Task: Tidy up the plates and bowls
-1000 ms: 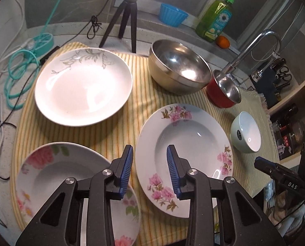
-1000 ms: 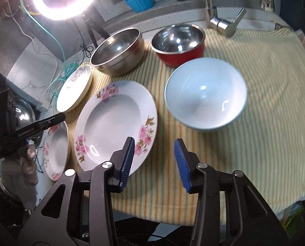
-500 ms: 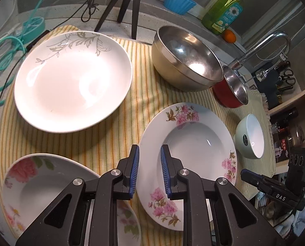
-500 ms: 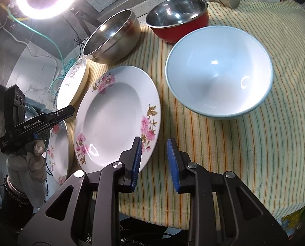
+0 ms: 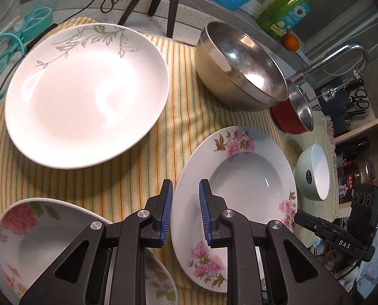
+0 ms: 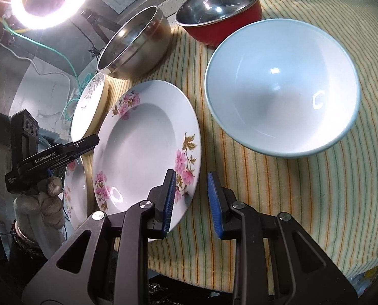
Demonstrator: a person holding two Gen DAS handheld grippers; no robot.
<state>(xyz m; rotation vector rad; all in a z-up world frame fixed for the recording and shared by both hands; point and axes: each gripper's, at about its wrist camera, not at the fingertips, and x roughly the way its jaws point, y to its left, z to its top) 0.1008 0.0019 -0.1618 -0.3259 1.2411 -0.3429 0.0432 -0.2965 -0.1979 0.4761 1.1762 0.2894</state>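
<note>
Left wrist view: left gripper part-open, empty, straddling pink-flower plate rim at 9 o'clock. Right gripper part-open, empty, at its 3 o'clock rim.

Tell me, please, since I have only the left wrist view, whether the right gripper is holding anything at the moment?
Observer: No. The right gripper is open and empty, with the near rim of the pink-flowered plate between its fingers; I cannot tell whether they touch it.
Operator: Thank you. Is anything inside the red bowl? The steel bowl hides most of it from me.
Observer: Nothing. Its shiny steel inside is bare, and so is the inside of the pale blue bowl that stands upright in front of it on the striped cloth.
</note>
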